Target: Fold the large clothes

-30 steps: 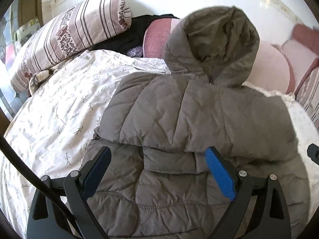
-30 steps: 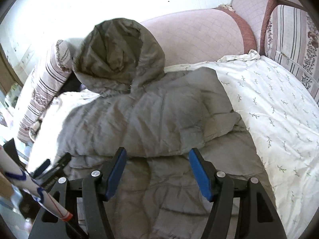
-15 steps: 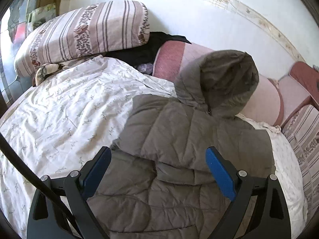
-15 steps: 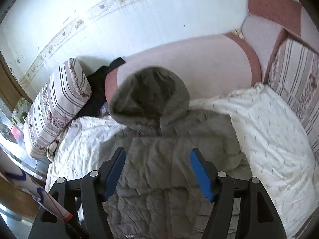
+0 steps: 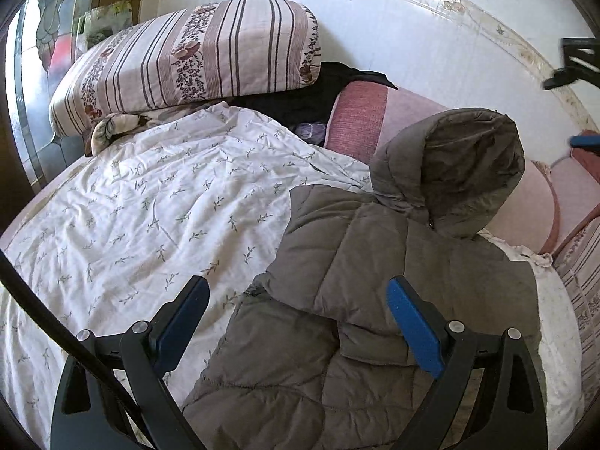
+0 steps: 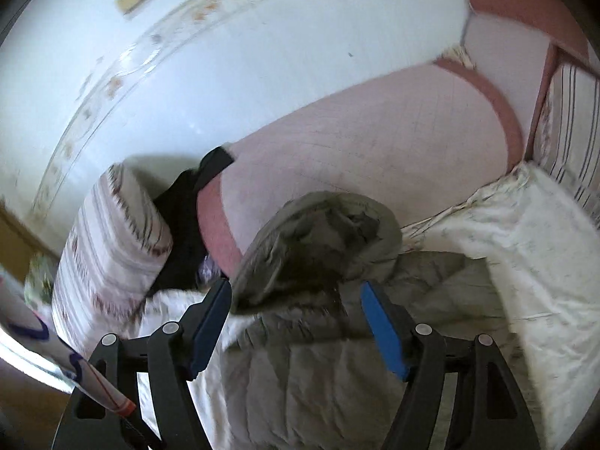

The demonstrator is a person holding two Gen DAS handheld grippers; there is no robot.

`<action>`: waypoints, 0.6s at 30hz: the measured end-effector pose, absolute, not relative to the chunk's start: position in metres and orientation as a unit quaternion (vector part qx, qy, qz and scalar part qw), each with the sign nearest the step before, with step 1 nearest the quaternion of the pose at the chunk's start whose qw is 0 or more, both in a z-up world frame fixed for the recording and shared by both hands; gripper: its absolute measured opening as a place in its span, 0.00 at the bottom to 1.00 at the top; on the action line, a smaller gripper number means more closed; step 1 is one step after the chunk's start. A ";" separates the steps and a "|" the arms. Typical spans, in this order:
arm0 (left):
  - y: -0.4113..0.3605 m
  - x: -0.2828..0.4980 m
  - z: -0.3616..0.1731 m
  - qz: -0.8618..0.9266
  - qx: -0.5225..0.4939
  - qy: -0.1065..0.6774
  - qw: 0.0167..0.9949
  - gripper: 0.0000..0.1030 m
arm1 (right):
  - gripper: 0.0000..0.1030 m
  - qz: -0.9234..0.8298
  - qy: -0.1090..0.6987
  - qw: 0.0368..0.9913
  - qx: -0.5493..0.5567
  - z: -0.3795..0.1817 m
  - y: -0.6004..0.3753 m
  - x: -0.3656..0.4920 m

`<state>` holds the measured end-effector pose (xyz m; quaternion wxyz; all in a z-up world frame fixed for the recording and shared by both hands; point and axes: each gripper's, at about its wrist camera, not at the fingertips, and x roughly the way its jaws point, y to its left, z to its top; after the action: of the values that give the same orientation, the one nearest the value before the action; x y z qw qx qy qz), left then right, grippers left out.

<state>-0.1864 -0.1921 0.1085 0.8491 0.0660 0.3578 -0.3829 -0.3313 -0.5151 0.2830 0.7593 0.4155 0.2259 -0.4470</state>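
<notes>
Your grey jacket lies partly folded on the quilt, hood against the headboard, its lower hem cut off; your left gripper hangs wide and empty, your blurred right gripper is opening, also empty.

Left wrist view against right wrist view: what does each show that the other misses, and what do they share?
Only the left wrist view shows the stained-glass window, the jacket's folded-over sleeves in sharp detail, and the right tongs at the far edge. Only the right wrist view, which is blurred, shows a white pole with blue markings and its own tongs, opening with nothing between them. Both show the grey hooded puffer jacket, striped pillow, floral sheet, black garment and pink headboard.
</notes>
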 end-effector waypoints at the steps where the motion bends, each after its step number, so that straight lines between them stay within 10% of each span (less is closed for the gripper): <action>1: -0.194 -0.188 0.108 -0.381 0.072 0.353 0.852 0.92 | 0.74 -0.447 0.217 0.755 0.429 0.278 -0.526 -0.330; 11: -0.208 -0.186 0.102 -0.367 0.097 0.338 0.861 0.92 | 0.73 -0.441 0.167 0.721 0.508 0.225 -0.609 -0.300; 13: -0.210 -0.184 0.101 -0.367 0.099 0.337 0.862 0.92 | 0.23 -0.432 0.163 0.728 0.507 0.215 -0.617 -0.298; 18: -0.213 -0.185 0.099 -0.369 0.105 0.334 0.861 0.92 | 0.10 -0.409 0.145 0.763 0.480 0.219 -0.591 -0.314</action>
<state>-0.1848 -0.2127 0.0989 0.8610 0.1053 0.3336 -0.3691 -0.3140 -0.5915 0.2185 0.7628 0.4796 0.1453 -0.4086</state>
